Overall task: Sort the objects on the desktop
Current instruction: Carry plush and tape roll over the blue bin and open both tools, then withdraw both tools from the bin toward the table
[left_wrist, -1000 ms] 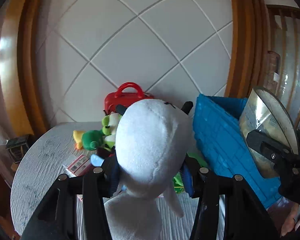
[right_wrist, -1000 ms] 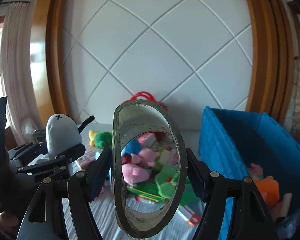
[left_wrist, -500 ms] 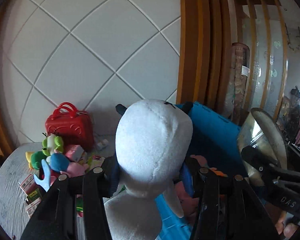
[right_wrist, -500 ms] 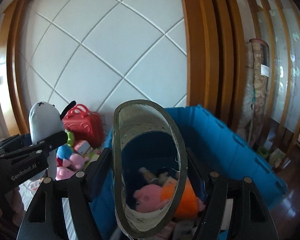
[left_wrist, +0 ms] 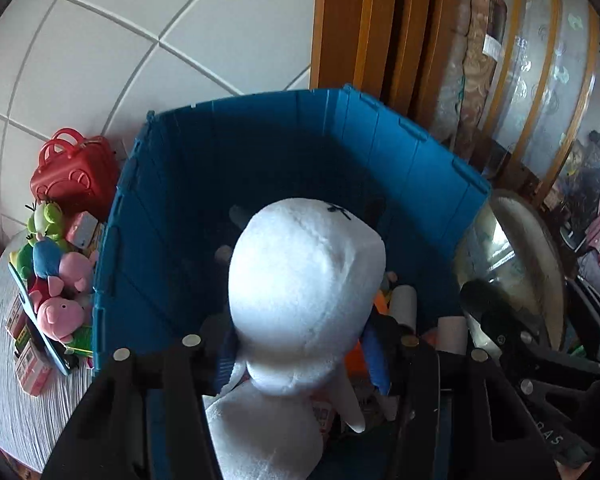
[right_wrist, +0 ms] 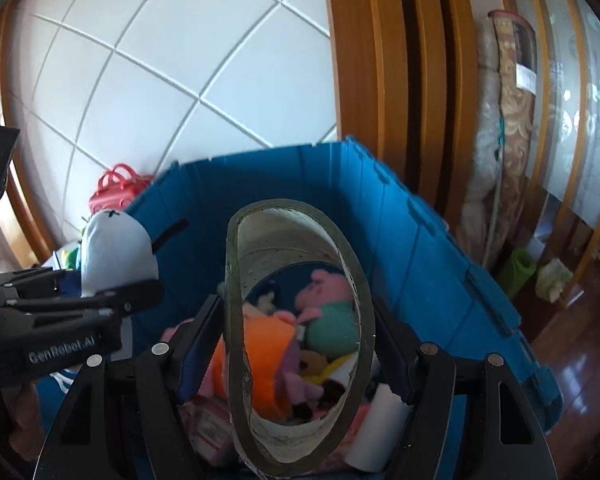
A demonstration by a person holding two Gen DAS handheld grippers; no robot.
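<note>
My left gripper (left_wrist: pixel 300 344) is shut on a white plush toy (left_wrist: pixel 304 276) and holds it over the open blue bin (left_wrist: pixel 260 152). My right gripper (right_wrist: pixel 296 344) is shut on a clear tape roll (right_wrist: pixel 300 344), squeezed oval, also above the blue bin (right_wrist: pixel 420 232). The bin holds several plush toys, among them an orange one (right_wrist: pixel 268 344) and a pink and green pig (right_wrist: pixel 328 304). The left gripper with the white plush (right_wrist: pixel 112 248) shows at the left of the right wrist view. The tape roll (left_wrist: pixel 516 264) shows at the right of the left wrist view.
A grey table (left_wrist: pixel 8 400) left of the bin carries a red toy case (left_wrist: pixel 72 172), pink pig plushes (left_wrist: pixel 60 312), a green plush (left_wrist: pixel 46 216) and small boxes (left_wrist: pixel 32 372). A tiled wall and wooden frame stand behind. Rolled carpets (right_wrist: pixel 508 140) lean at the right.
Both grippers have swung right and tilted down, from facing the table's toy pile to hovering over the blue bin. Each still holds its object.
</note>
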